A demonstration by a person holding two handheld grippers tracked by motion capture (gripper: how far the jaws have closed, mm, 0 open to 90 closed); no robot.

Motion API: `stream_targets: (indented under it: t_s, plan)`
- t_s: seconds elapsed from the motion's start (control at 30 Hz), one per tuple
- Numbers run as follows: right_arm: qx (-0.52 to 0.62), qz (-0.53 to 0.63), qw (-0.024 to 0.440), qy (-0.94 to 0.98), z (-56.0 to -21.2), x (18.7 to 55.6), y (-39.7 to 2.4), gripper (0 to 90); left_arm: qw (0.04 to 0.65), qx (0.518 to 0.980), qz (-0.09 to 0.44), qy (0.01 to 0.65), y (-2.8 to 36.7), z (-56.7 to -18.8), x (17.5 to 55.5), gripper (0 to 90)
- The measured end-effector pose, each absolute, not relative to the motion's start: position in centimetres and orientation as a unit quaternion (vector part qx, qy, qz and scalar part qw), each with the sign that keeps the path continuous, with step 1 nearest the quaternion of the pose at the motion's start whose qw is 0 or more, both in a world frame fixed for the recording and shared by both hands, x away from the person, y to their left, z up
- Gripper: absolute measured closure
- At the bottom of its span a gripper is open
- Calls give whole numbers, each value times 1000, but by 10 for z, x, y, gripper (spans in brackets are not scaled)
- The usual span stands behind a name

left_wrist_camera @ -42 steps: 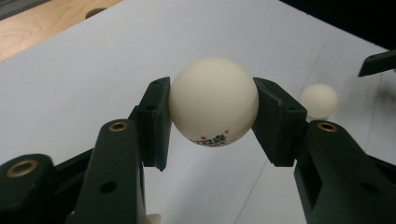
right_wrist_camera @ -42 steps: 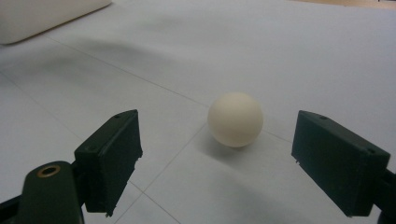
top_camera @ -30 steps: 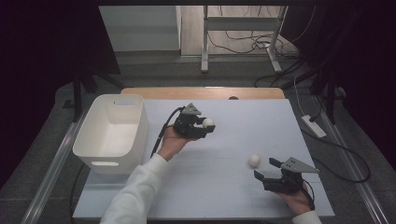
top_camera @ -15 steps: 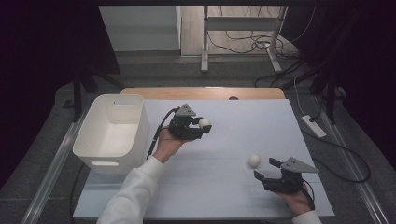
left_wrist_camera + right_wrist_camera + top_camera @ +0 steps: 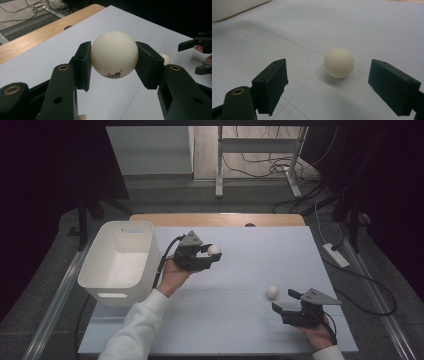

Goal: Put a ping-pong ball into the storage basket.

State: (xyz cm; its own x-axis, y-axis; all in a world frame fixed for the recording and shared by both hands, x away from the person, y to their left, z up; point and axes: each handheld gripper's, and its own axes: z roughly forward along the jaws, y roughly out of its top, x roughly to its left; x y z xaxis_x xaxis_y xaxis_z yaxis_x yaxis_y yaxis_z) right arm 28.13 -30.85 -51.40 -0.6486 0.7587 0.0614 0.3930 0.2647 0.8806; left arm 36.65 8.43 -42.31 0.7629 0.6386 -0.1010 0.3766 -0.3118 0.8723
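A cream ping-pong ball (image 5: 214, 250) (image 5: 114, 53) with small print on its underside is clamped between the two black pads of my left gripper (image 5: 208, 256) (image 5: 112, 62). It hangs above the white table sheet, right of the bin. A second cream ball (image 5: 272, 291) (image 5: 339, 62) rests on the sheet at the front right. My right gripper (image 5: 283, 301) (image 5: 334, 82) stands open just short of that ball, its jaws wide apart and not touching it. The left gripper view also shows that second ball (image 5: 165, 58) and the right gripper (image 5: 200, 50) far off.
A white plastic bin (image 5: 130, 292) (image 5: 232, 7) stands at the left edge of the white sheet (image 5: 240, 320). A wooden table edge (image 5: 220, 219) runs along the back. Cables and a metal stand leg lie on the floor beyond.
My left gripper has carried its ball a little to the left, toward the bin. The right gripper and the loose ball have stayed put.
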Motion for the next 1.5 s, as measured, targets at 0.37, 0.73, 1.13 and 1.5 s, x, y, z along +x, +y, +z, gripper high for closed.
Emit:
stream_targets:
  t_s: [0.37,0.73,1.13,1.5]
  plan:
    - [371,477,191,774,-514,282,-307,160,505,789,147,319,94,-415,358,506]
    - [371,476,192,774,-514,282,-307,160,511,780,155,327,107,-404,354,505]
    - [373,475,192,774,-514,282,-307,159,529,760,172,338,124,-396,351,506]
    - [374,472,193,775,-515,283,-307,159,536,749,181,344,132,-387,351,506]
